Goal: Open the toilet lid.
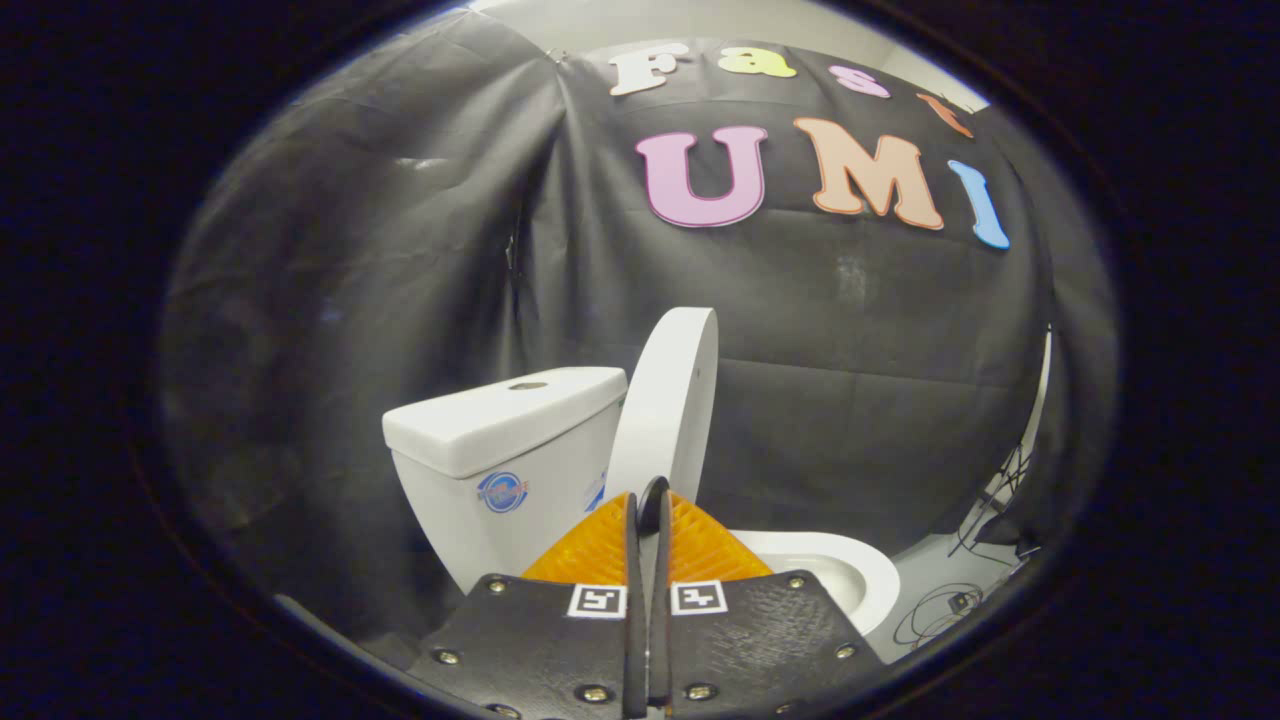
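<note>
1. The tool (648, 500) has its fingers closed together, gripping nothing.
2. The toilet lid (668, 400) stands raised, nearly upright, just beyond the fingertips.
3. The tank (505, 440) sits left of the lid.
4. The bowl rim (850, 565) lies to the right.

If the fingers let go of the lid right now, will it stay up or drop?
The lid stands nearly upright beside the tank, so it would probably stay up or lean back. It looks like stiff, smooth plastic, so it may slide between the fingers. The gripper looks almost shut at the lid's lower edge; whether it clamps the lid is unclear.
</note>
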{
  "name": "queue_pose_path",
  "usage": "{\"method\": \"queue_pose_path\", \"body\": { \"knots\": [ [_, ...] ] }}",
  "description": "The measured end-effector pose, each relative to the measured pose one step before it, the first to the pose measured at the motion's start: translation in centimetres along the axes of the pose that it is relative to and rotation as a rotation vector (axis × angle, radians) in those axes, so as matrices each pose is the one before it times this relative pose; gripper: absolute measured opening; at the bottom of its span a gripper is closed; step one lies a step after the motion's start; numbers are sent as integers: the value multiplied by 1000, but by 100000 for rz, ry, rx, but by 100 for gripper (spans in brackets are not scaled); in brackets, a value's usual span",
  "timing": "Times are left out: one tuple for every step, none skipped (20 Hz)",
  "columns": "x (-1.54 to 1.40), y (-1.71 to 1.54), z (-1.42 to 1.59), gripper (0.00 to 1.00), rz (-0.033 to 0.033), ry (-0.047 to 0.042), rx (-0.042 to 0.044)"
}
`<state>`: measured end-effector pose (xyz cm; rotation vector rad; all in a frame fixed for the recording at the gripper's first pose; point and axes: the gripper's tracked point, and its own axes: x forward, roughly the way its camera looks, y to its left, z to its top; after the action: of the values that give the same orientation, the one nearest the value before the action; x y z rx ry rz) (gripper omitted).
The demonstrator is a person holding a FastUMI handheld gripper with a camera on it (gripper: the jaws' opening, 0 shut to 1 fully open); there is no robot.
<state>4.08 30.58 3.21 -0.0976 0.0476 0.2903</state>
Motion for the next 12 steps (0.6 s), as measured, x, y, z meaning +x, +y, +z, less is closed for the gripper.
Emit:
{"method": "queue_pose_path", "body": {
  "knots": [
    [99,217,122,2,605,-338,-64],
    [74,233,-126,2,630,-280,178],
    [-2,240,74,2,914,-209,498],
    [150,300,33,2,895,-362,734],
    [110,370,123,2,1107,-555,406],
    [174,296,149,2,1185,-743,-261],
    [156,446,134,2,1550,-809,-485],
    [54,457,-78,2,786,-628,-626],
    [140,331,61,3,643,-723,-225],
    [129,414,-150,3,573,-542,230],
    [116,329,-4,3,515,-475,454],
    [172,424,15,3,703,-293,320]
  ]
}}
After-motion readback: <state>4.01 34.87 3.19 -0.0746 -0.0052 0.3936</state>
